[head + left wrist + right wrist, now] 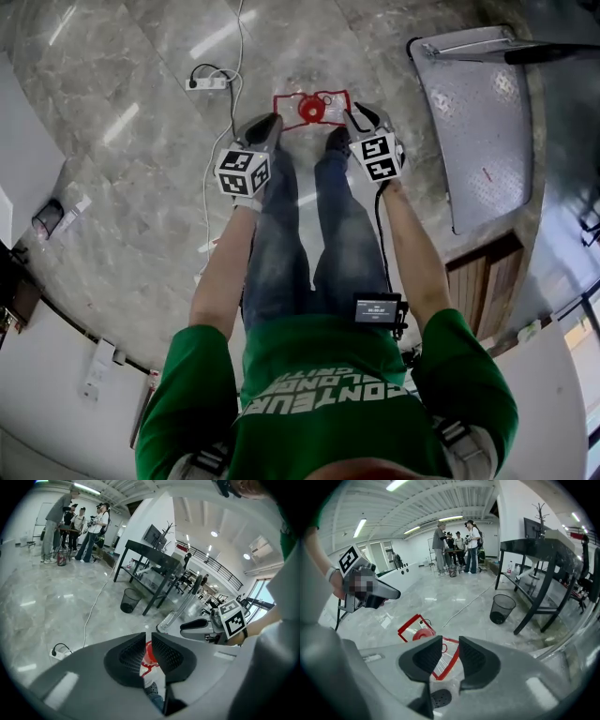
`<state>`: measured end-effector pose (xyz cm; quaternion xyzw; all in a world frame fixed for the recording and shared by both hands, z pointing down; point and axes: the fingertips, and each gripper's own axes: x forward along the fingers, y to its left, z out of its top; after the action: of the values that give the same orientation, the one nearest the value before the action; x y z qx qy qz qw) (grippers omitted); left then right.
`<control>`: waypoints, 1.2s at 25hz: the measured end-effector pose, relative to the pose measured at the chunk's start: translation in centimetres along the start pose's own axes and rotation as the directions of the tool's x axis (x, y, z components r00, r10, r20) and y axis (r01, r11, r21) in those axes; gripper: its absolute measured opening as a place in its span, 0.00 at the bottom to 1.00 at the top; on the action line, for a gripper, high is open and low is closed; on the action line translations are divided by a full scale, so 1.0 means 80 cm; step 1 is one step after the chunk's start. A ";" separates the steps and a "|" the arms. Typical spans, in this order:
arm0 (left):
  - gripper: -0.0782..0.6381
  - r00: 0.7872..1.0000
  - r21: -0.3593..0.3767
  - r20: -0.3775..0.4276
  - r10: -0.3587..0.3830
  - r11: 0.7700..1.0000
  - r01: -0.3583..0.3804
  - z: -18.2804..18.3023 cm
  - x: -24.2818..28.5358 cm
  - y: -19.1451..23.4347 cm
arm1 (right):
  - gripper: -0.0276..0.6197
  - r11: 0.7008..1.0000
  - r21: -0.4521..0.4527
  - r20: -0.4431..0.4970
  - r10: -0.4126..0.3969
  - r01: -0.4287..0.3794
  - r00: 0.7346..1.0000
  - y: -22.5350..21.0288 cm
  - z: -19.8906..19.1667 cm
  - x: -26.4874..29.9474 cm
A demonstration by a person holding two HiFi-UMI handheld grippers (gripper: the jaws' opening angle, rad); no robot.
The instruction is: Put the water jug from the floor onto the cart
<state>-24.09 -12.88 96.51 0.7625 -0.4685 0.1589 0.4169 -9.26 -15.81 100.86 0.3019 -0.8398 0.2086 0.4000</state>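
On the grey marble floor just ahead of the person's shoes stands the water jug [311,108], a clear body with a red frame and a round red cap that faces the head camera. The left gripper [265,127] and the right gripper [362,119] hang low on either side of it, each pointing downward, with the jug between their tips and neither touching it in any view. In the left gripper view, the left gripper [147,638] has its jaws drawn close with only a narrow slit between the ribbed pads. Nothing is pinched there, and the jug's red cap [149,653] shows through the slit, farther off on the floor. In the right gripper view, the right gripper [450,642] has its jaws plainly spread and empty, and the jug [423,633] lies beyond and slightly left of them. The cart [478,122], a flat silvery platform, sits on the floor to the person's right, well apart from the jug. A white power strip [208,82] with its cable lies past the jug. A black mesh wastebasket [502,608] stands beside a black table [539,550], and several people [457,538] gather far across the hall.
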 end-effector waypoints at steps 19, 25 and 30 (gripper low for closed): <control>0.33 0.972 -0.069 -0.213 0.100 0.991 -0.117 -0.111 0.079 0.079 | 0.27 0.996 0.091 -0.161 0.024 -0.009 0.987 -0.005 -0.074 0.089; 0.33 0.970 -0.078 -0.234 0.068 0.993 -0.088 -0.121 0.091 0.078 | 0.27 0.992 0.123 -0.183 0.025 -0.002 0.983 -0.001 -0.083 0.100; 0.24 0.968 -0.129 -0.246 0.048 0.988 -0.081 -0.128 0.097 0.074 | 0.14 0.984 0.175 -0.191 -0.003 0.037 0.982 -0.010 -0.094 0.101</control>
<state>-23.60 -10.64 110.42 0.6910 -0.4487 0.2313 0.5174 -8.64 -14.68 111.87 0.3237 -0.7727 0.3065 0.4519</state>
